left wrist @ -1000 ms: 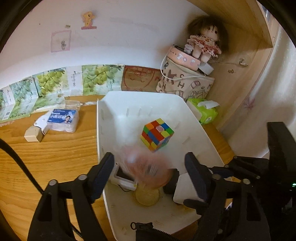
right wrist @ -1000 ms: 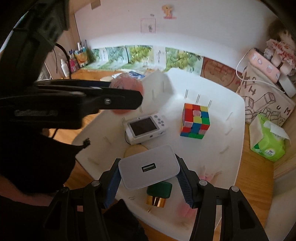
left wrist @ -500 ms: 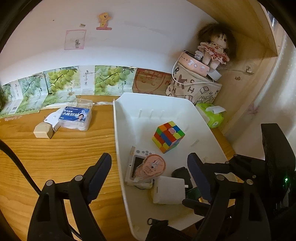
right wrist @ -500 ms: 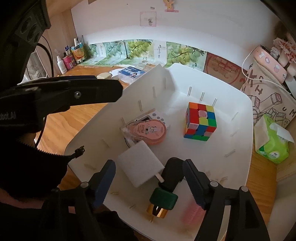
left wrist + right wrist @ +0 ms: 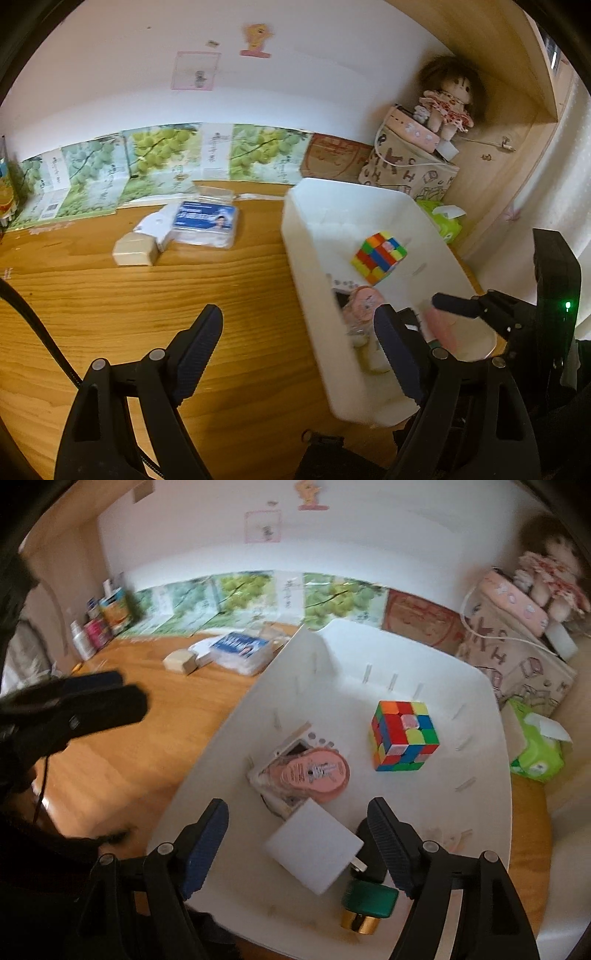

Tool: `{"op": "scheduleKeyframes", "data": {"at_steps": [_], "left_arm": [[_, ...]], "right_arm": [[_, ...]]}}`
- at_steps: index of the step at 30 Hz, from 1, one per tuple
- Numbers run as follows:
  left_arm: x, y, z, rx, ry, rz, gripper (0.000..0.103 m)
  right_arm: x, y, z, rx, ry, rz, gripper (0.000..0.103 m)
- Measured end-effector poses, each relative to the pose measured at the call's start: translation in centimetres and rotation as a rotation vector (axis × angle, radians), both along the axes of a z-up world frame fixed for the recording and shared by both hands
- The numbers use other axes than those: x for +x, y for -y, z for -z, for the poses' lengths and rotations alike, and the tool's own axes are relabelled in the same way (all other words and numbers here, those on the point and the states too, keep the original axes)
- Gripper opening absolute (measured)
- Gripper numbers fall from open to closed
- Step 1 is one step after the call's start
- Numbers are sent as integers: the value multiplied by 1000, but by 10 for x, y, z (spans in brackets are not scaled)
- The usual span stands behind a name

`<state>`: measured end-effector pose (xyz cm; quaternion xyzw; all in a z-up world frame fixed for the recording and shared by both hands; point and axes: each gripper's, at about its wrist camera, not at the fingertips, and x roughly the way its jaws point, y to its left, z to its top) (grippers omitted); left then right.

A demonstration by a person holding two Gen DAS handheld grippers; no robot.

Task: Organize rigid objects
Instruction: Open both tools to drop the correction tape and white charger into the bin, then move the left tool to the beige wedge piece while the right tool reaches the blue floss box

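1. So, the white bin (image 5: 491,716) is seen centre-right in the right wrist view; the cube (image 5: 404,734), pink disc (image 5: 317,773) and white charger (image 5: 314,849) are already parked inside.
2. The right gripper (image 5: 299,845) has just been opened, jaws spread, nothing pinched; the charger lies loose between them.
3. The left gripper (image 5: 299,354) is spread too, empty.
4. The wooden block (image 5: 135,252) is left out, upper left, well apart; the left hand is judged nearer; its long axis runs across the frame.
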<state>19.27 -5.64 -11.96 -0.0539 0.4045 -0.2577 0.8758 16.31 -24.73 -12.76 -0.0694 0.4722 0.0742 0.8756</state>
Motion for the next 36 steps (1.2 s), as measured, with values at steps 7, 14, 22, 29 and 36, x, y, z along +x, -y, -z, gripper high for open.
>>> {"op": "scheduleKeyframes", "data": {"at_steps": [7, 14, 22, 29, 36], "left_arm": [[5, -33, -2, 24, 10, 47, 86], [10, -68, -2, 79, 26, 85, 86], [13, -112, 3, 144, 58, 145, 86], [22, -132, 13, 153, 40, 187, 86], [47, -142, 27, 127, -73, 182, 86]], "right_arm": [[1, -22, -7, -7, 71, 144, 80], [-3, -48, -13, 8, 168, 266, 80], [-8, -83, -9, 57, 242, 408, 81], [-8, -122, -3, 76, 301, 424, 81], [2, -150, -2, 68, 336, 411, 81]]}}
